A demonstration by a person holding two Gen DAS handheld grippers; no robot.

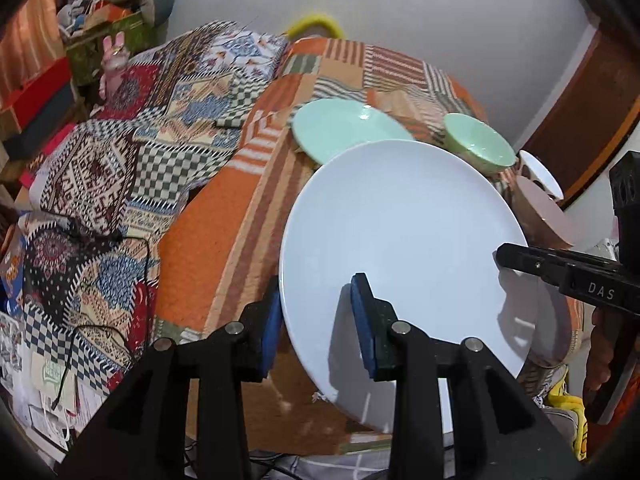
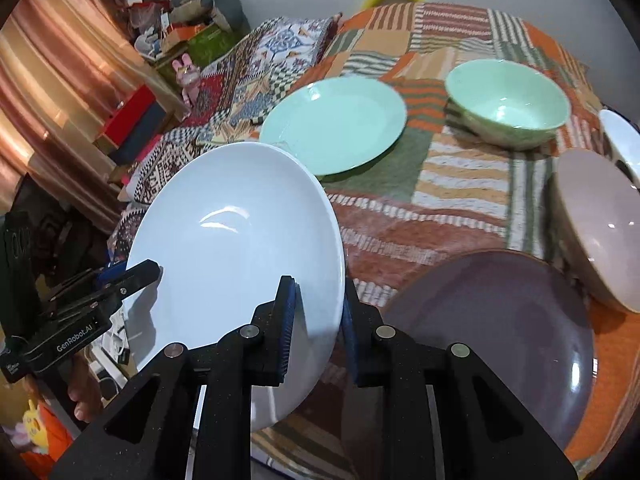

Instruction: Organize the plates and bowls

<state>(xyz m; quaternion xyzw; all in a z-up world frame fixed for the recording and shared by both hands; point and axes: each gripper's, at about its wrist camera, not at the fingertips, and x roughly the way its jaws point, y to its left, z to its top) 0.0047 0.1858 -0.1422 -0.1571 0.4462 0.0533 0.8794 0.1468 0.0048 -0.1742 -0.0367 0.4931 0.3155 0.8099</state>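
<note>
A large white plate (image 1: pixel 404 232) (image 2: pixel 236 248) hangs tilted above the patchwork-covered table (image 2: pixel 432 216), held by both grippers on opposite rims. My left gripper (image 1: pixel 318 320) is shut on its near-left rim, one blue pad under the plate and one on top. My right gripper (image 2: pixel 316 320) is shut on the opposite rim. Each view shows the other gripper at the plate's far side: the right gripper (image 1: pixel 516 258) and the left gripper (image 2: pixel 140 274). On the table lie a mint plate (image 2: pixel 336 124) (image 1: pixel 344 128), a green bowl (image 2: pixel 508 100) (image 1: pixel 480 144) and a dark purple plate (image 2: pixel 496 320).
A pale pink bowl (image 2: pixel 600 224) (image 1: pixel 544 216) leans on its side at the right, with a white bowl (image 2: pixel 620 140) behind it. A patterned quilt (image 1: pixel 132 168) covers a bed left of the table. Boxes and toys (image 1: pixel 100 8) pile up at the far left. A hand (image 2: pixel 86 396) grips the left tool.
</note>
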